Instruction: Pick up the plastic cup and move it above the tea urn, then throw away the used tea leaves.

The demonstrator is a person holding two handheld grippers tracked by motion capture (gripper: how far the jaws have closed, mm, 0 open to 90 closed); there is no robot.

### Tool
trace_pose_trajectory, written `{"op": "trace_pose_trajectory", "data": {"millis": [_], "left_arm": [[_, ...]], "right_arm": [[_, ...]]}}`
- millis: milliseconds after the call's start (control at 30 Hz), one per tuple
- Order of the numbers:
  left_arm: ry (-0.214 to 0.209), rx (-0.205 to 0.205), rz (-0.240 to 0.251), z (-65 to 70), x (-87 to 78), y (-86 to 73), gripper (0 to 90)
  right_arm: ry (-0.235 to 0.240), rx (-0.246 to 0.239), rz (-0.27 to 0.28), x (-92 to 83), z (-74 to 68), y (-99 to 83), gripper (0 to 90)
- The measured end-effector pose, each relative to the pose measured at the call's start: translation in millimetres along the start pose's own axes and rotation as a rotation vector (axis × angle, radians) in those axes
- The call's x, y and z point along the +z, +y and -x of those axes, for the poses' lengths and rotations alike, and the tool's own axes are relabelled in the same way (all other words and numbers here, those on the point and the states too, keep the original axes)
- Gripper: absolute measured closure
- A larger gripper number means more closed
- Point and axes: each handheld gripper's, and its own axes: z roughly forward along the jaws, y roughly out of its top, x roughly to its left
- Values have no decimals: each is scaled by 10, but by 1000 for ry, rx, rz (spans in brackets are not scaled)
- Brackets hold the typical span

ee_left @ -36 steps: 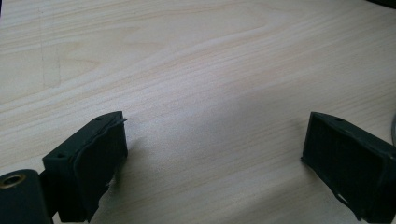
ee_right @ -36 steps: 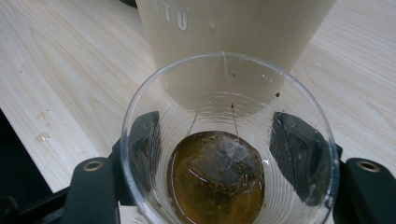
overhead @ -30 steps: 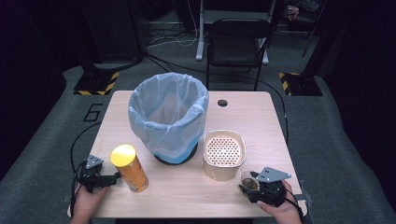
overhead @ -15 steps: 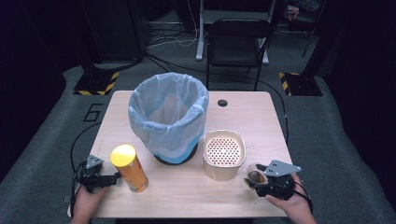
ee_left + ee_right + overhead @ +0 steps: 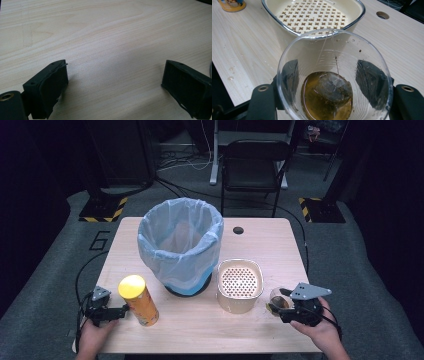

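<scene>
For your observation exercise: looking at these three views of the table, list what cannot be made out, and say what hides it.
- Inside of the lined bin, high view: its bottom is veiled by the bag.
- Can, high view: label too small to read; right gripper view cuts it off at the top edge.
- Cup, right gripper view: its base is cut off by the bottom edge.

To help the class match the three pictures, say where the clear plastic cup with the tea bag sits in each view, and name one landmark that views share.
High view: the clear plastic cup sits at lower right, in the right gripper.
Left gripper view: not in it.
Right gripper view: lower centre, between the jaws.
Shared landmark: the cream perforated strainer basket beside the cup.
</scene>
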Motion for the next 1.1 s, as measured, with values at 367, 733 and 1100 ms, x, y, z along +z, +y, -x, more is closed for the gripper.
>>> {"op": "trace_pose_trajectory", "data": {"millis": [367, 733, 1100], "left_arm": [[-5, 0, -16, 0, -13, 4, 62], [-3, -1, -11, 2, -9, 2, 61], [-3, 0, -12, 1, -11, 3, 61]], "right_arm": [[-19, -27, -18, -70, 131, 152, 345], [-33, -52, -8, -210, 359, 440, 344], [-29, -53, 4, -198, 522, 643, 347]]}}
